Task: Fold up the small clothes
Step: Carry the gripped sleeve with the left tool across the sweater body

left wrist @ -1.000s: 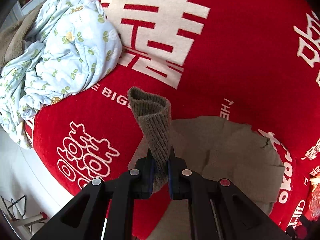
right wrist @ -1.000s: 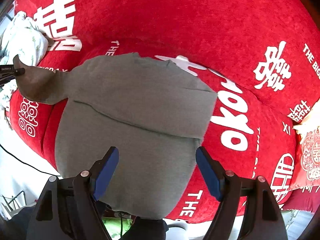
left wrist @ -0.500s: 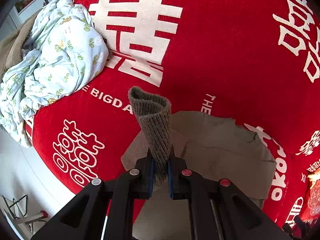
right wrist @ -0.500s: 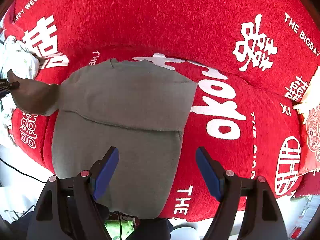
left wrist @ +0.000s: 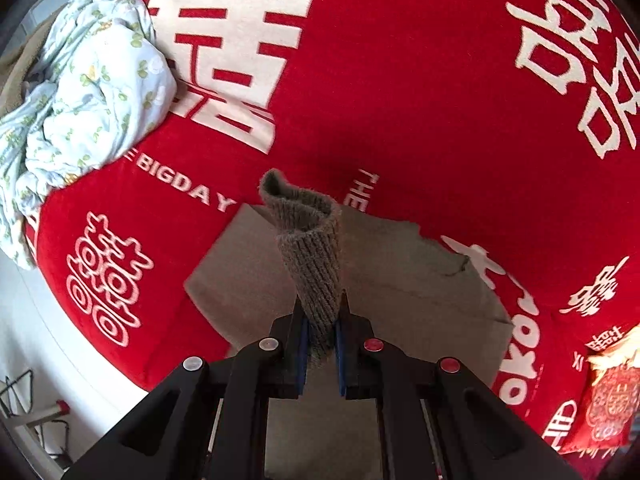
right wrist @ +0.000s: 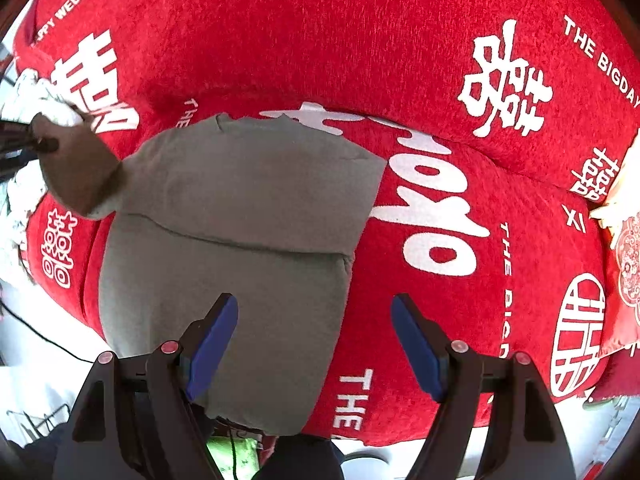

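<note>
The left gripper pinches the ribbed knitted cuff of a grey-brown sweater, lifting that sleeve off the garment's left edge. The sweater lies part folded on a red plush blanket printed with white characters. The right gripper hovers wide open over the sweater's near edge, holding nothing. Only the left view shows clearly a crumpled pale floral cloth far left of the sweater.
</note>
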The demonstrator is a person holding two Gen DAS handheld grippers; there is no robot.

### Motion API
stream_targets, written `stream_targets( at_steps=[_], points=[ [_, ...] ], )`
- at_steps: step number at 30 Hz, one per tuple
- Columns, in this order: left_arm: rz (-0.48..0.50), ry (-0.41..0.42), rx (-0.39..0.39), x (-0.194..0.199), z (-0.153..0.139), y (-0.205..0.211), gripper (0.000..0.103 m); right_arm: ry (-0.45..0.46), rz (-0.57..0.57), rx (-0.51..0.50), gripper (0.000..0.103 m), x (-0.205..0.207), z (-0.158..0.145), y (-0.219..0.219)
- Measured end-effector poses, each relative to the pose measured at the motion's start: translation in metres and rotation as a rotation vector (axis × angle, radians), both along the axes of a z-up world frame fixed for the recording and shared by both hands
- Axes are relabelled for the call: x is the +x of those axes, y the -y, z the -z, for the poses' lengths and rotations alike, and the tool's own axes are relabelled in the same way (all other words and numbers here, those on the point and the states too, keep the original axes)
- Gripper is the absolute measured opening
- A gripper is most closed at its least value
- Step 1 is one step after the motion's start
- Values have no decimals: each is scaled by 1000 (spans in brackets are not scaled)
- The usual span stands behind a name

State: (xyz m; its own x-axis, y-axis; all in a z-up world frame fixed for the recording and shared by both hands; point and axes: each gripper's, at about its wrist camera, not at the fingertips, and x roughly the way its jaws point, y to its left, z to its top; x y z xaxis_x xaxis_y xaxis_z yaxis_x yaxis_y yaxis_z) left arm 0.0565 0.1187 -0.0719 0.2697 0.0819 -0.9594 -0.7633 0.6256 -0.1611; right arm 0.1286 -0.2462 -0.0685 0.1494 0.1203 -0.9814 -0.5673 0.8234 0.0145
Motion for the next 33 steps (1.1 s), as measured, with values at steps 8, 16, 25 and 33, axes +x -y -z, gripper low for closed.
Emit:
stream_targets(
  at_steps=[8, 16, 25, 33],
  points=[
    [11, 27, -36, 33, 12, 47, 12, 15, 0, -35, 82, 3, 2, 48],
    [67, 31, -50, 64, 28, 98, 12, 30, 32, -64, 82, 5, 2, 98],
    [149, -19, -62, 85, 60, 145, 12, 26, 83, -90, 82, -4, 9, 150],
    [237, -52, -79, 112, 94, 191, 12, 10, 120, -133, 82, -14, 18, 184]
  ],
)
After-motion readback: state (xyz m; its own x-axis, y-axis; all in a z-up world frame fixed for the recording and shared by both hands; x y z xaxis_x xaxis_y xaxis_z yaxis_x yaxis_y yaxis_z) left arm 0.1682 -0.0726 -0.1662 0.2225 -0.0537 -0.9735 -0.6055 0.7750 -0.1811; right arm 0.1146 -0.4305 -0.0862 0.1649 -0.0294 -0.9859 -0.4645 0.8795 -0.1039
